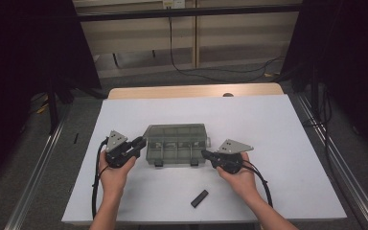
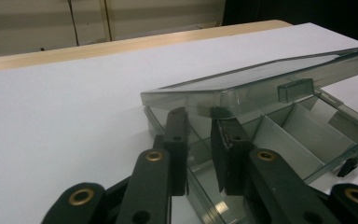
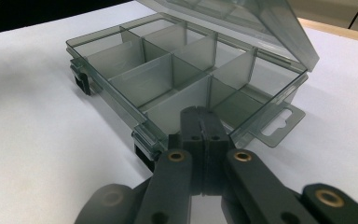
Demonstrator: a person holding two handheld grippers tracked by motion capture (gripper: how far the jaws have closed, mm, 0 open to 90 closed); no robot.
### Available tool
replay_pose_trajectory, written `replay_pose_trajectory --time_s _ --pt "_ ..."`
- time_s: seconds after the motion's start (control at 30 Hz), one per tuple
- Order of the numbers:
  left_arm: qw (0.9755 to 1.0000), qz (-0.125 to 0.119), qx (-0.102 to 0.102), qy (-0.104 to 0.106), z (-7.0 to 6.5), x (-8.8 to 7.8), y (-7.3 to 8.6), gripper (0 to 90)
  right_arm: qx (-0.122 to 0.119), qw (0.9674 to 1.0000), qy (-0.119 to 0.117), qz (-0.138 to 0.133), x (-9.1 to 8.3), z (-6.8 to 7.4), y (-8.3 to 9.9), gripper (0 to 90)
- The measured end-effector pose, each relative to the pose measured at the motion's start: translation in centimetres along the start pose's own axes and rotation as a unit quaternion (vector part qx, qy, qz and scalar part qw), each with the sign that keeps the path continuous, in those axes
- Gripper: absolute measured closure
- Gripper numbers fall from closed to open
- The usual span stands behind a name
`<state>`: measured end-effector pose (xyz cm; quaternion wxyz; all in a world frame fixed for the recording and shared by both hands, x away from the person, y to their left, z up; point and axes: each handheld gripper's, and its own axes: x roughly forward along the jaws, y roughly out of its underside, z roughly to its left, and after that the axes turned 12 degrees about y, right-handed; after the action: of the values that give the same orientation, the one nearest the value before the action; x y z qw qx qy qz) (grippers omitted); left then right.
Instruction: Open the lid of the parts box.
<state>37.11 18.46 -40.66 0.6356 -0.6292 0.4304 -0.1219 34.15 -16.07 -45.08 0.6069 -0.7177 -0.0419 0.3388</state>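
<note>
1. A smoky compartment box [image 1: 175, 143] sits mid-desk [image 1: 268, 124], lid [image 2: 261, 81] partly raised.
2. Left gripper [image 2: 204, 133], jaws narrowly parted, noses under the lid's edge.
3. Right gripper [image 3: 200, 122], jaws closed together, empty, meets the box's front wall.

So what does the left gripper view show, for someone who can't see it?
The left gripper has its two black jaws under the edge of a smoky clear lid, which is tipped partly open. Below is the compartment box with empty divided sections, sitting on a white table.
</note>
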Motion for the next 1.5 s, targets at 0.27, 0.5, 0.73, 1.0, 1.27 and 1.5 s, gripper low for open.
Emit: replay_pose_trajectory --time_s 0.27,0.5,0.73,1.0,1.27,1.5 --pt "1.0 -0.002 -0.004 0.002 0.1 0.2 -0.4 77.7 0.0 1.0 0.0 -0.002 0.0 0.0 0.1 90.0" --pt "0.9999 -0.007 -0.009 0.002 0.3 0.3 -0.9 78.4 0.006 1.0 -0.003 -0.006 0.2 0.0 0.1 90.0" --pt "0.9998 -0.015 -0.014 -0.002 0.3 0.6 -1.3 78.7 0.005 1.0 -0.002 -0.008 0.1 0.0 0.2 90.0" --pt "0.9993 -0.02 -0.022 -0.024 0.2 1.2 -1.4 79.7 0.008 0.9999 -0.003 -0.009 0.2 0.0 0.3 90.0" --pt "0.9984 -0.024 -0.017 -0.048 -0.1 1.6 -2.1 80.8 0.009 0.9999 -0.004 -0.009 0.2 0.0 0.3 90.0" --pt "0.9976 -0.015 -0.015 -0.066 -0.2 1.9 -2.8 82.7 0.007 0.9999 0.0 -0.012 0.2 0.1 0.3 90.0"
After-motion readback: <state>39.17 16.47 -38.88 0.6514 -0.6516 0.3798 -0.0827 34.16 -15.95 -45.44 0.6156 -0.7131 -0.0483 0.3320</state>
